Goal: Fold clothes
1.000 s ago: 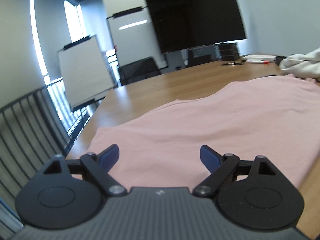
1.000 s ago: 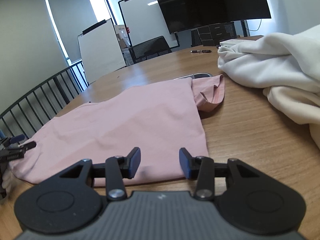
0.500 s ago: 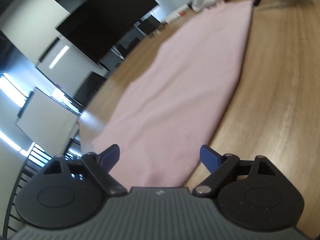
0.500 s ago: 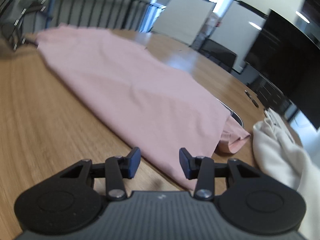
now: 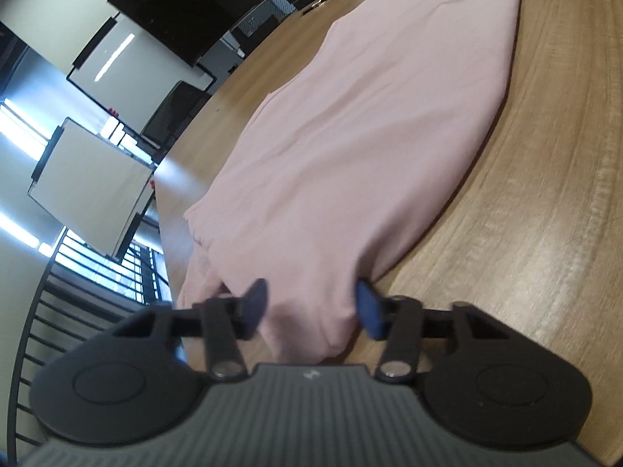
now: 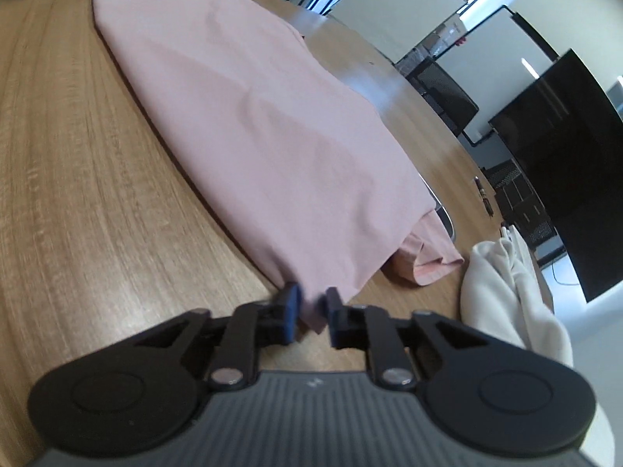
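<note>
Pink garment (image 5: 350, 148) spread flat on wooden counter (image 5: 545, 194), left gripper (image 5: 307, 305) just closing, fingers bunching its near corner, right gripper (image 6: 309, 305) just closed, pinching the opposite near corner (image 6: 311, 311), white garment (image 6: 510, 292) heaped right.

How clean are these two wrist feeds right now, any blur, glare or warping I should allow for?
Left wrist view: fisheye bends the wooden table; the left hand-held gripper fingers are smeared around the pink shirt; windows blow out. Right wrist view: sharper right hand-held gripper, a glare streak on the table, soft white garment.
</note>
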The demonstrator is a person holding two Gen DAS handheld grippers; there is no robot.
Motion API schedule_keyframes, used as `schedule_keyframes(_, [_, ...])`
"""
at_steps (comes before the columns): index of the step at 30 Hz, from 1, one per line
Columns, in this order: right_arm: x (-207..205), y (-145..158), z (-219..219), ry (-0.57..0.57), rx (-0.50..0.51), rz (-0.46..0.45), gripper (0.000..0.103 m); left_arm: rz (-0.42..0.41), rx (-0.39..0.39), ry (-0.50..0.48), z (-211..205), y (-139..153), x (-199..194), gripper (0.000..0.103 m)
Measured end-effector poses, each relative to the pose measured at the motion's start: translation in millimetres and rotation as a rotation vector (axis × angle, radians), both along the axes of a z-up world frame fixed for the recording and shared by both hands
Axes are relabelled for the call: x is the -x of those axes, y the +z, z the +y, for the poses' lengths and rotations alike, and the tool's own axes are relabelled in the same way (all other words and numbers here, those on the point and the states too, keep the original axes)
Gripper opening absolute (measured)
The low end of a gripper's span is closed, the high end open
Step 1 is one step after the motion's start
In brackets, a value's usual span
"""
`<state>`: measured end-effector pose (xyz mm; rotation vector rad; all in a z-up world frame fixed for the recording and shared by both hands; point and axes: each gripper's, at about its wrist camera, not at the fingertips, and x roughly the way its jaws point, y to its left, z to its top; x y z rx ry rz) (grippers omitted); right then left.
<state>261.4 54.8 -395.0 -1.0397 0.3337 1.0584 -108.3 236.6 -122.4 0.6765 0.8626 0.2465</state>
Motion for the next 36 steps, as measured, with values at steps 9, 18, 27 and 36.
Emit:
schedule_keyframes(9, [24.9, 25.5, -40.6, -0.129, -0.315, -0.019, 0.001, -0.202, -0.023, 0.072, -15.3, 25.6, 27.1, 0.005])
schedule_keyframes(18, [67.6, 128.6, -108.1, -0.154, -0.524, 0.063, 0.002, -0.332, 0.032, 0.168, -41.3, 91.1, 54.4, 0.005])
schedule_keyframes(27, [-34.9, 139.1, -38.1, -0.321, -0.522, 0.136, 0.002, -0.359, 0.099, 0.377, -3.3, 86.9, -50.2, 0.005])
schedule_keyframes(36, [-102.7, 92.8, -26.7, -0.656, -0.672, 0.381, 0.048, -0.578, 0.151, 0.649, 31.5, 72.9, -108.1, 0.049])
